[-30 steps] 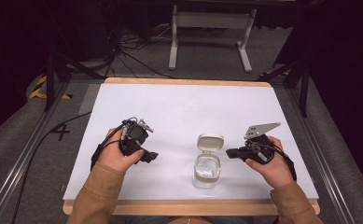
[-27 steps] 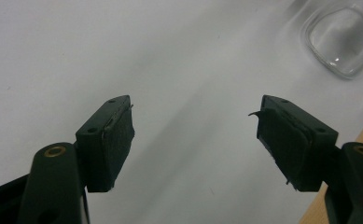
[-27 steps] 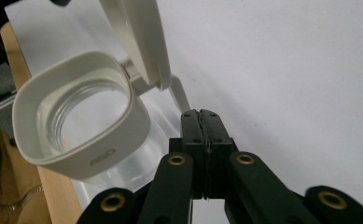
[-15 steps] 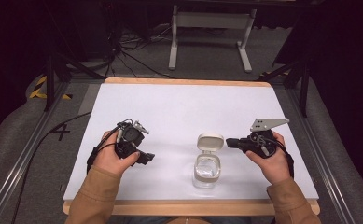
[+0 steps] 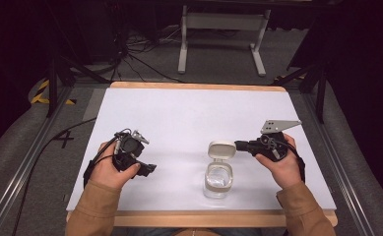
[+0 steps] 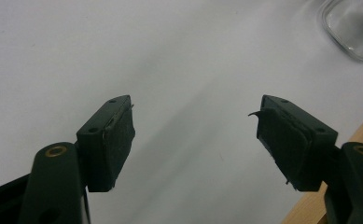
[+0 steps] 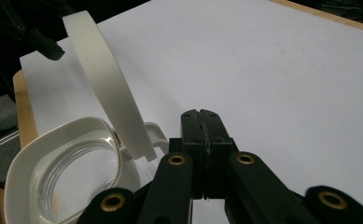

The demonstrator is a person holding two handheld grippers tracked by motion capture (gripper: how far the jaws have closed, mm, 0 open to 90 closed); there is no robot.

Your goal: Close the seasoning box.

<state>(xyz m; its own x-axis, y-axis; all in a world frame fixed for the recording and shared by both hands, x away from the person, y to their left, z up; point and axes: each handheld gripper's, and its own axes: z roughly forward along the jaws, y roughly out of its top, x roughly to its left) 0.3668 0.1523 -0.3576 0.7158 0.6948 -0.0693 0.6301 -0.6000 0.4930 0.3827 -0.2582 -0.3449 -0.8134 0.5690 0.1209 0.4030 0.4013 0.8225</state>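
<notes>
Clear glass container [image 5: 218, 178] with a white hinged lid [image 5: 221, 149] sits on the near half of the white tabletop [image 5: 189, 118], between the two hands and closer to the right one. Lid stands swung up, nearly upright, at the container's far edge; jar mouth exposed, inside looks empty.

Right gripper [image 5: 238, 145]: jaws clenched together, nothing between them, tips just beside the raised lid's right edge. In the right gripper view the closed jaw tips sit just beside the lid's lower edge, near the hinge tab [image 7: 153, 133]; contact cannot be confirmed.

Left gripper [image 5: 149, 168]: jaws released wide, nothing held, resting low over bare table well to the left of the container.

Judgement: the step reads as working the lid with closed tips. Best done by pushing on the lid's rim rather than the hinge, slowly, since the light jar could slide. The free left gripper could steady the glass body.

Surface: white sheet on a wood-edged table [image 5: 194, 86], matte, uncluttered. Room: dark, grey floor, cables [image 5: 130, 59] and a metal stand [image 5: 223, 22] beyond the far edge.
</notes>
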